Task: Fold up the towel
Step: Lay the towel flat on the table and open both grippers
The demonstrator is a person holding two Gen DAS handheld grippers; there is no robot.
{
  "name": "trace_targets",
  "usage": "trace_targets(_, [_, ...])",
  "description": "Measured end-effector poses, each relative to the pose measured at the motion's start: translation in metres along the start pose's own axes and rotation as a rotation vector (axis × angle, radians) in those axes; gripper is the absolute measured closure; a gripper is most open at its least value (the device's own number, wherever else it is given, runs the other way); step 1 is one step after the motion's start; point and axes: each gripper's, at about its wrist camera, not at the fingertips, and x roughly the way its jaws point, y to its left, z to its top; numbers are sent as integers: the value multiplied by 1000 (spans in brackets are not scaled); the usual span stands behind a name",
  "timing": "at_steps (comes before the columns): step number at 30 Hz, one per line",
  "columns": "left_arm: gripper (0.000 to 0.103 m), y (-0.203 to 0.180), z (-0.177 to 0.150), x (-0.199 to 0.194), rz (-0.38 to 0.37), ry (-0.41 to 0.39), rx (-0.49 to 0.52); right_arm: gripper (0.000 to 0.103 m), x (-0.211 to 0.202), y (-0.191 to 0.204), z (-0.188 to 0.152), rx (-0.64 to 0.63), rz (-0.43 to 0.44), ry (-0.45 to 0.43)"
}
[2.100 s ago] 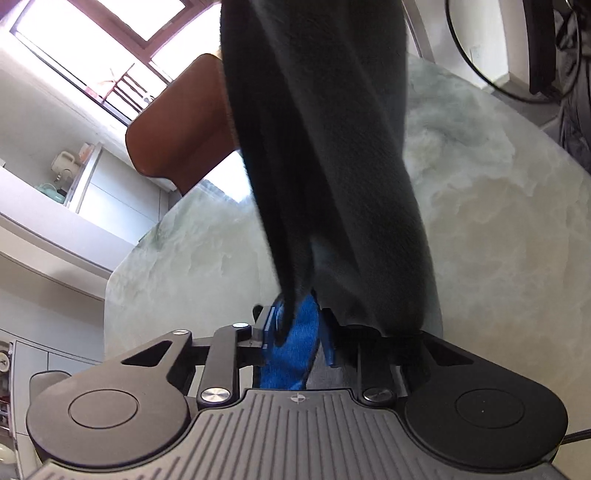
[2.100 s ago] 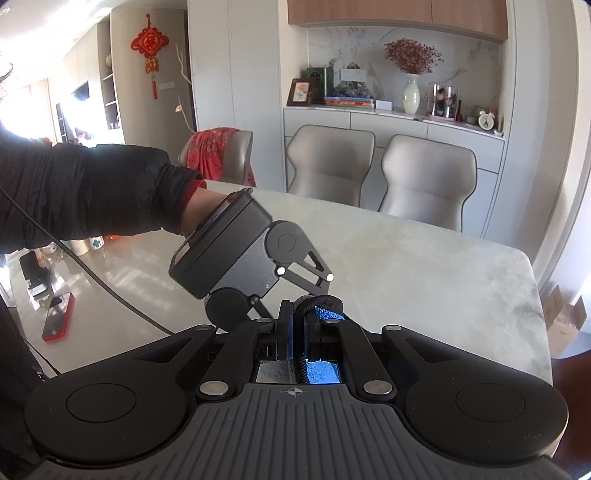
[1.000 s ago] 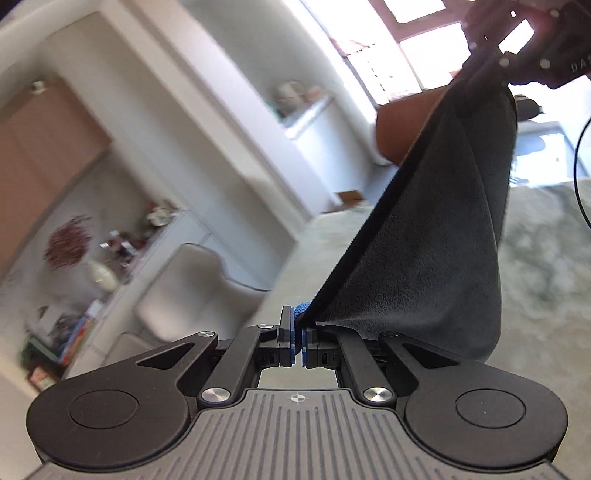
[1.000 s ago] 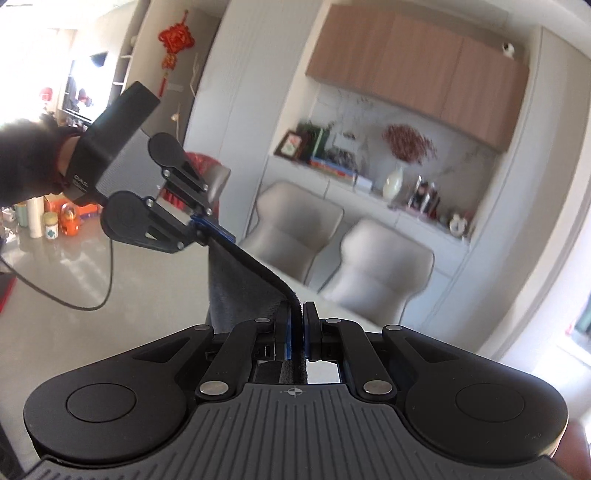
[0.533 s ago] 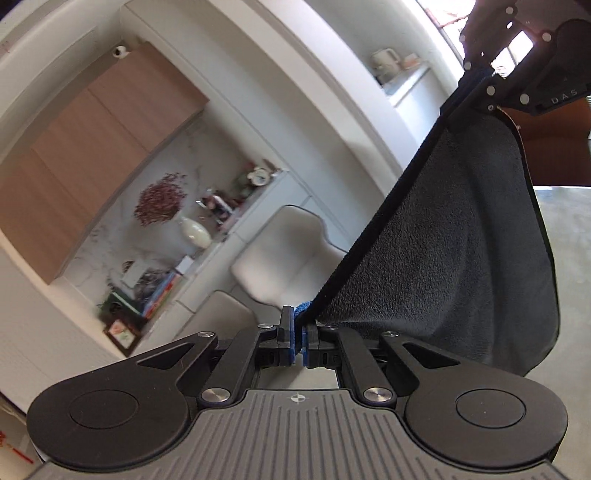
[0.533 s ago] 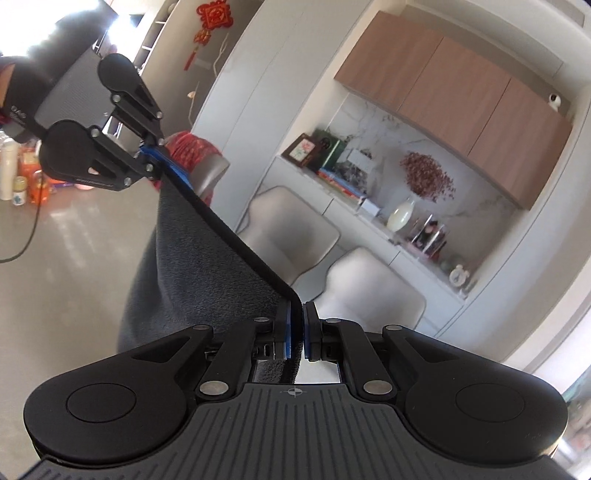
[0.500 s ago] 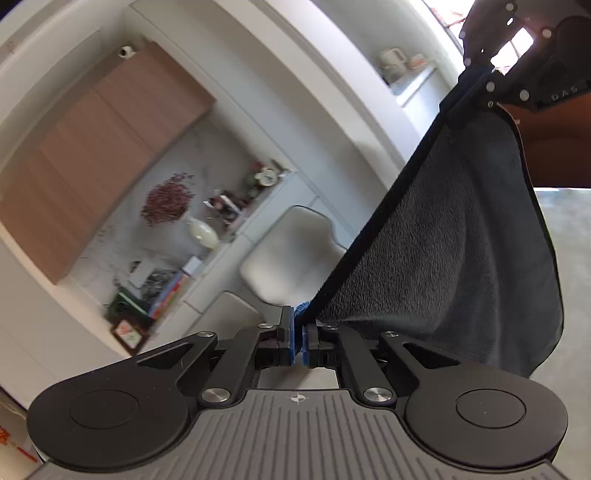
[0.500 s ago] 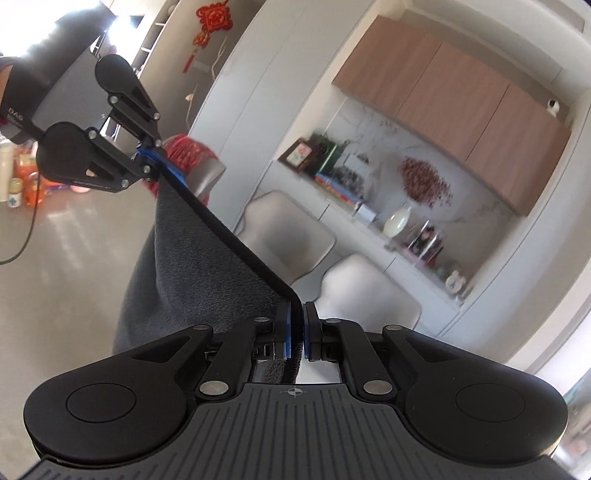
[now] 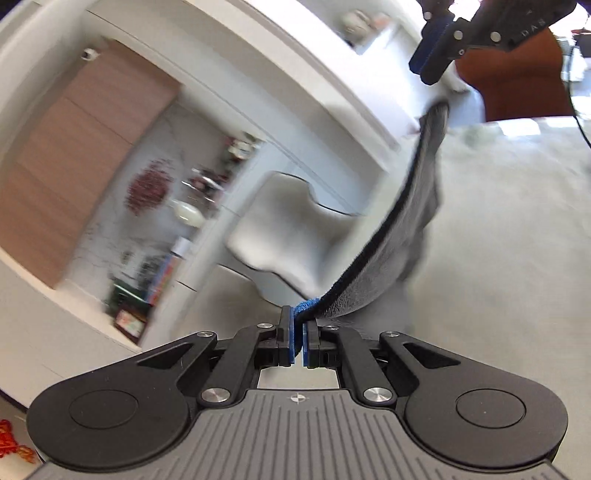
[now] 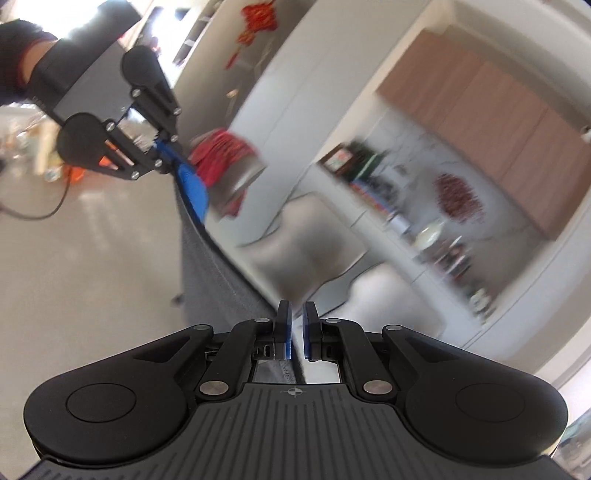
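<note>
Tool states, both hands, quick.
Left tool: closed, holding a corner of the towel.
Right tool: closed, holding the towel's other end.

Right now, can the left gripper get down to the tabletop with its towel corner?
Probably yes. The left gripper is shut on a corner of the towel, and the marble tabletop below it looks bare, with only the hanging towel itself over it.

A home dining room is shown by a pale marble tabletop flanked by cushioned grey chairs, a sideboard crowded with books, a vase and framed pictures, wooden wall cabinets and a red knot ornament.
</note>
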Motion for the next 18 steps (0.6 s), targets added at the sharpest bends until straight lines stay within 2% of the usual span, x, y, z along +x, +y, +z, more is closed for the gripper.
trace_targets(5, [99, -69, -41, -7, -142, 95, -42, 97, 0, 67, -50, 78, 156, 149])
trace_targets(10, [99, -115, -79, -11, -191, 188, -76, 95, 10, 118, -87, 194, 282, 247])
trace_targets(13, [99, -116, -91, -8, -191, 208, -137, 90, 39, 160, -98, 287, 362, 261])
trace_targets(15, [98, -106, -93, -9, -174, 202, -179, 70, 57, 186, -98, 301, 389, 243])
trace_targets(18, [97, -86, -92, -13, -139, 186, -212, 60, 78, 220, -91, 276, 374, 210])
